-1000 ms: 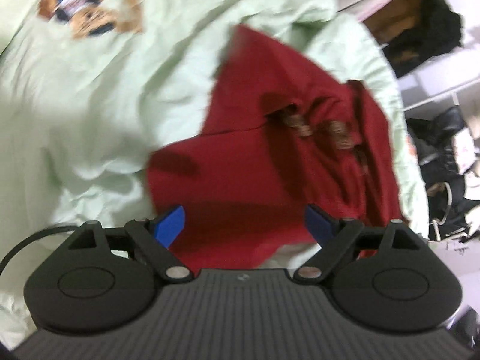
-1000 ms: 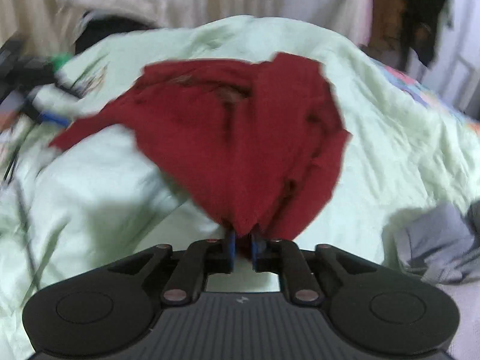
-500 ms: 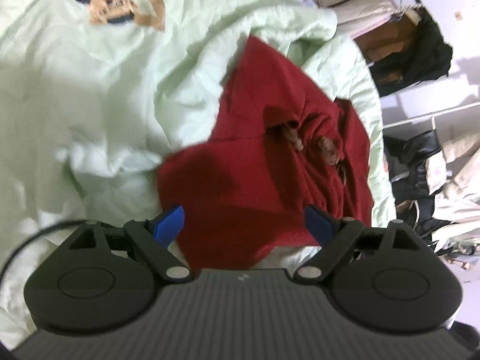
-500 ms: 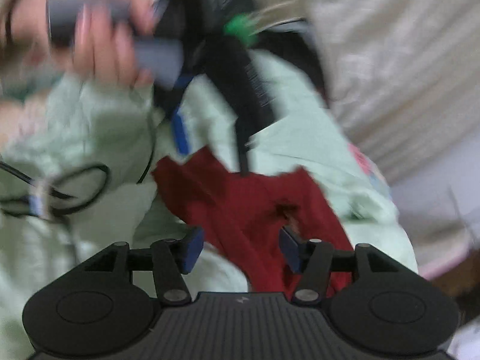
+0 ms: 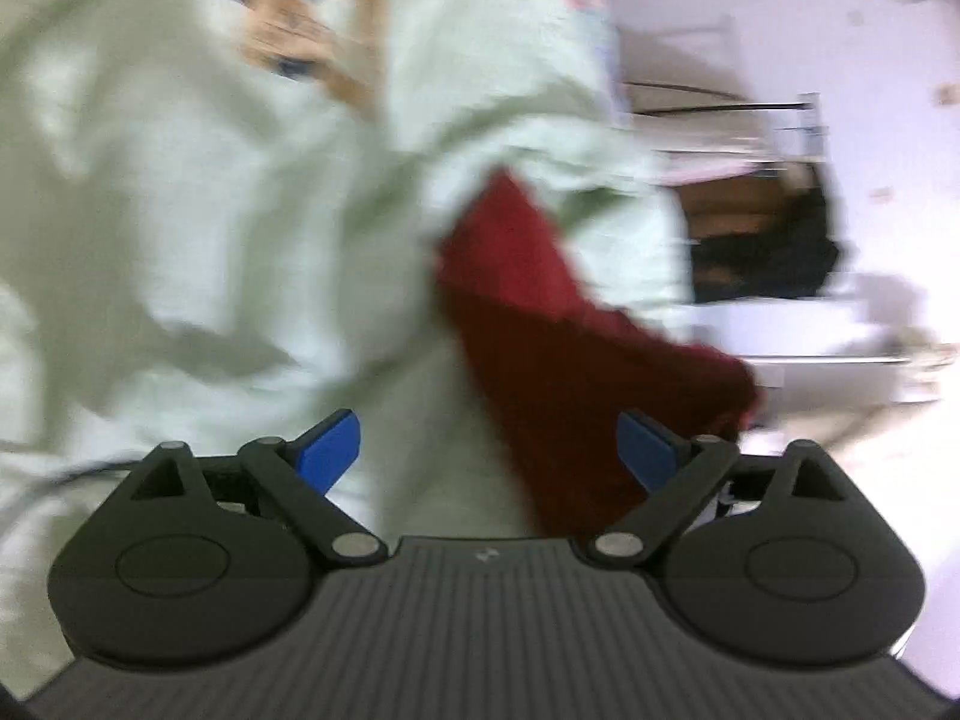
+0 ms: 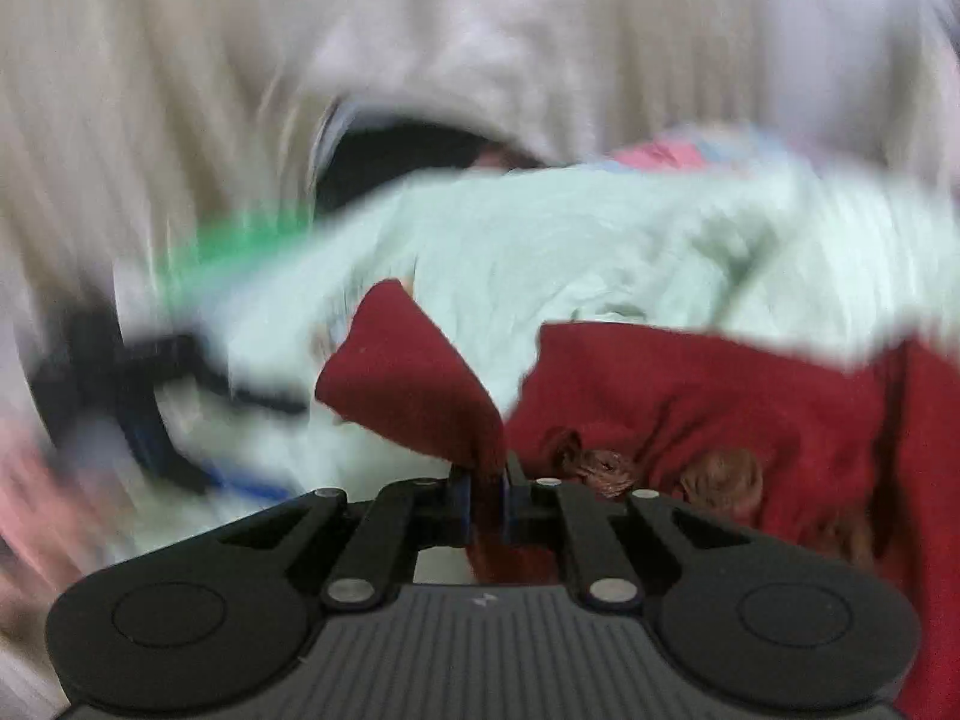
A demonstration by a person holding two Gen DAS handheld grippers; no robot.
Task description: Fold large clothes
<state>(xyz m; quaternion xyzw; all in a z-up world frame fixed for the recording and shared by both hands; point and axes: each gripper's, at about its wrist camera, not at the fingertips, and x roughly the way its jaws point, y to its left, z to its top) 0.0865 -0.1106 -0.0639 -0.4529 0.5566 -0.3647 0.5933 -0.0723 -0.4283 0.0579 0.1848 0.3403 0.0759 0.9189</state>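
Note:
A dark red garment (image 5: 558,348) lies crumpled on a pale green quilt (image 5: 240,210); the left wrist view is blurred by motion. My left gripper (image 5: 489,450) is open, its blue pads wide apart just short of the garment's near edge, holding nothing. In the right wrist view the red garment (image 6: 690,396) spreads to the right, with brown toggle-like pieces (image 6: 723,474) showing. My right gripper (image 6: 483,495) is shut on a corner of that garment, and a flap (image 6: 408,384) rises from between the pads.
A cartoon print (image 5: 288,30) marks the quilt's far part. A clothes rack with dark items (image 5: 762,252) stands at the right. Pale curtains (image 6: 180,90) hang behind the bed. The blurred other gripper and a hand (image 6: 90,390) show at left.
My right gripper was open half a second ago and has shut on a corner of the red garment. The left gripper swung left, staying open; the garment now sits more to its right.

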